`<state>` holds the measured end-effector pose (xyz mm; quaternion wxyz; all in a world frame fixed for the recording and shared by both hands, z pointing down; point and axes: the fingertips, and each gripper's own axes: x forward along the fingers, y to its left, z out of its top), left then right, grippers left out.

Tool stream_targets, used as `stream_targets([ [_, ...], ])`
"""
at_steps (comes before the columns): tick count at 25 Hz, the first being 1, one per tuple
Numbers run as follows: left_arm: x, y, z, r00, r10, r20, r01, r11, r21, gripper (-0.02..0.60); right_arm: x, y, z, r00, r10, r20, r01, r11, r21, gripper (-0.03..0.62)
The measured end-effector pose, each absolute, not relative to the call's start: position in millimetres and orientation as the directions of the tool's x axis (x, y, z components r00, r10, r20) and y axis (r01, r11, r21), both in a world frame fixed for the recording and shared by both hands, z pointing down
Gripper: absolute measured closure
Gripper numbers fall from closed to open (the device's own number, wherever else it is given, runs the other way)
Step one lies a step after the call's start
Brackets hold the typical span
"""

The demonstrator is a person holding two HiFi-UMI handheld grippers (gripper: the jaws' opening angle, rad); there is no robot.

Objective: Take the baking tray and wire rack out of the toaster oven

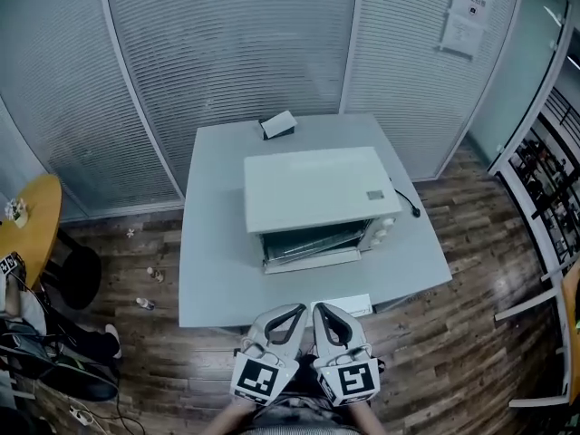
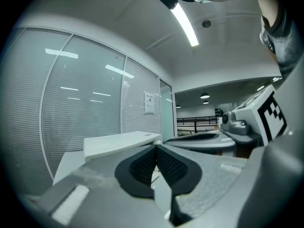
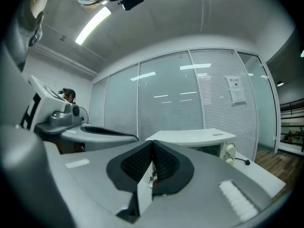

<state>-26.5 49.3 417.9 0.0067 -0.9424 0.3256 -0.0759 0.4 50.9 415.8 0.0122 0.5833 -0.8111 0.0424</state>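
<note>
At 12 o'clock from both grippers, in the middle of the surface (image 1: 217,270), stands the oven (image 1: 313,188), its glass door (image 1: 313,241) facing the person and its knobs (image 3: 230,151) at the door's 3 o'clock side. The left gripper (image 1: 283,320) and right gripper (image 1: 331,323) hang side by side just off the surface's near edge, each with its jaws pressed together and nothing between them. The step in hand looks like the reach for the door, so the jaws need parting before either meets the handle. One gripper would do best pulling the door down slowly while the other waits clear of its swing (a light oven may slide if tugged hard). Tray and rack should then come out level, one at a time, each gripped at the front rim. As for contents, the oven is the only container: slanting lines show dimly behind the glass, probably the rack, but the tray cannot be made out, nor whether the door is fully closed. A small box (image 1: 278,125) lies at the oven's 11 o'clock, and a cable (image 1: 408,202) trails off at 3 o'clock.
</note>
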Motion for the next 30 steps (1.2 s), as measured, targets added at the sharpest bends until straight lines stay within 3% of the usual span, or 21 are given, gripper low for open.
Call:
stream_targets([
  [7, 1, 12, 418, 0.731, -0.665, 0.15, -0.662, -0.745, -0.079, 0.578, 25, 9, 413, -0.414, -0.909, 0.046, -0.906, 0.407, -0.118, 0.591],
  [17, 2, -34, 433, 0.616, -0.772, 0.159, -0.788, -0.607, 0.104, 0.578, 35, -37, 434, -0.516, -0.85, 0.107, -0.855, 0.505, -0.118, 0.591],
  [25, -11, -65, 456, 0.647, -0.729, 0.224, -0.754, -0.656, 0.042, 0.578, 15, -61, 447, -0.53, -0.833, 0.155, -0.847, 0.512, -0.143, 0.591],
  [30, -18, -90, 453, 0.684, -0.7, 0.206, -0.725, -0.683, 0.087, 0.578, 8, -78, 447, -0.491, -0.858, 0.15, -0.871, 0.479, -0.107, 0.591],
])
